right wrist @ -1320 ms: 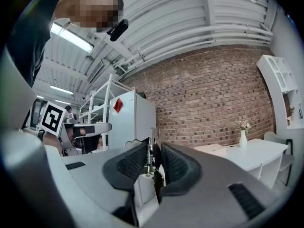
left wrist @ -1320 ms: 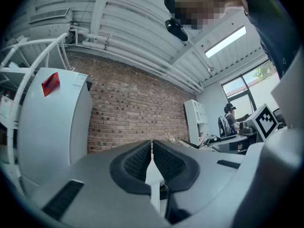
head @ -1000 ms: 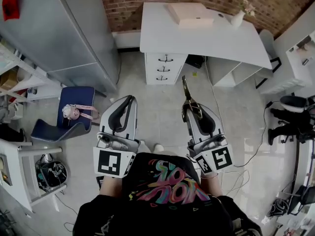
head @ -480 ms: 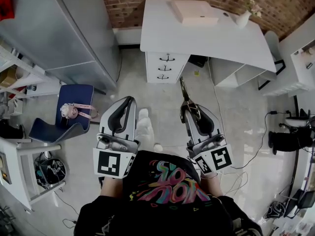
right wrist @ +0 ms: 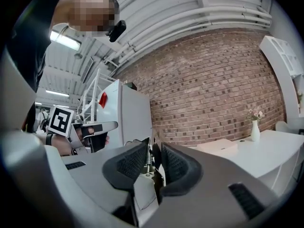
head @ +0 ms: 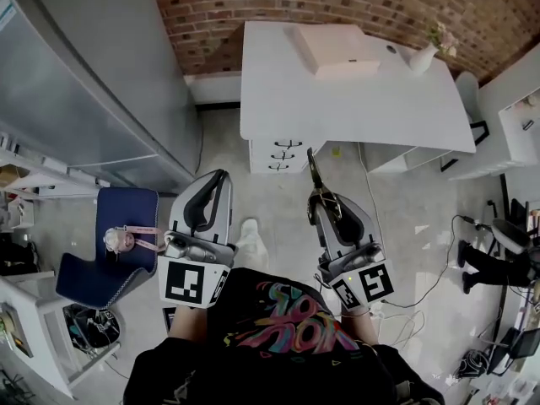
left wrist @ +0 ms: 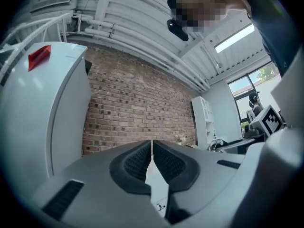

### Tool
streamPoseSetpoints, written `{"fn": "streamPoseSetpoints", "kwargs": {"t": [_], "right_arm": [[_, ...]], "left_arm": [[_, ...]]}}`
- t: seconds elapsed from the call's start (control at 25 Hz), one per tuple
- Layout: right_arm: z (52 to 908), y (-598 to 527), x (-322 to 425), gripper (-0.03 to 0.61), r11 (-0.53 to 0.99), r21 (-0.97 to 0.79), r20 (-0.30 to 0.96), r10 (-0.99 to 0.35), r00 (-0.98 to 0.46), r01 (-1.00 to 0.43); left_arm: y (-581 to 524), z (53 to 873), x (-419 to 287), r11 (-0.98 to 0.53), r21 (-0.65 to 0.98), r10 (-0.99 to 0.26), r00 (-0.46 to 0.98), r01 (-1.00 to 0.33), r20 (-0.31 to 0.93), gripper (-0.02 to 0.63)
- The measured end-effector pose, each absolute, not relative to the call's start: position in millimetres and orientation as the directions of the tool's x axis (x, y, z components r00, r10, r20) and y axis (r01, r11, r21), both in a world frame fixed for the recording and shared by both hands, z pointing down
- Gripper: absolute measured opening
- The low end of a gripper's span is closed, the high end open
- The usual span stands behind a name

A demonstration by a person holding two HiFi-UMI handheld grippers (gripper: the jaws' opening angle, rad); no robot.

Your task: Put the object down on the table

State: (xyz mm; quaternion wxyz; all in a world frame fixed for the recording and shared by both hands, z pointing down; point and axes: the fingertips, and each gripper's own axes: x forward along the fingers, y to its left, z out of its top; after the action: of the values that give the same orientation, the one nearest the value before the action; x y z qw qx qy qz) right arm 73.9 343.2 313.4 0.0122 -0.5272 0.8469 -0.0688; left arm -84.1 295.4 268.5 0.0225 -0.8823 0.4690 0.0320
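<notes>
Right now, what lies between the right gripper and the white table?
Nothing but floor, in the head view; the tool held by the right gripper points toward the white table.

The table stands top centre against the wall, bearing a box with a vase to its right. A cabinet fills the upper left of the frame; a chair sits below it.

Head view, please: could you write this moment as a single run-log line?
left tongs: shut, empty | right tongs: shut on metal tool | metal tool: over floor, short of white table | not yet set down
</notes>
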Motion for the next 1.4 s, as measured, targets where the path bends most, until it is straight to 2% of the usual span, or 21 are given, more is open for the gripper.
{"fn": "streamPoseSetpoints", "kwargs": {"t": [0.24, 0.8, 1.4], "right_arm": [[301, 253, 67, 0.112, 0.397, -0.145, 0.021, -0.915, -0.404, -0.906], [325, 150, 67, 0.114, 0.315, -0.17, 0.092, -0.938, -0.333, -0.934], [340, 15, 93, 0.114, 0.367, -0.168, 0.126, -0.913, -0.389, -0.915]], "left_arm": [[205, 263, -94, -0.586, -0.018, -0.807, 0.586, -0.81, -0.078, 0.034], [99, 288, -111, -0.619, 0.019, -0.785, 0.619, -0.785, -0.029, 0.034], [-27, 293, -79, -0.599, 0.023, -0.801, 0.598, -0.801, -0.031, 0.034]]}}
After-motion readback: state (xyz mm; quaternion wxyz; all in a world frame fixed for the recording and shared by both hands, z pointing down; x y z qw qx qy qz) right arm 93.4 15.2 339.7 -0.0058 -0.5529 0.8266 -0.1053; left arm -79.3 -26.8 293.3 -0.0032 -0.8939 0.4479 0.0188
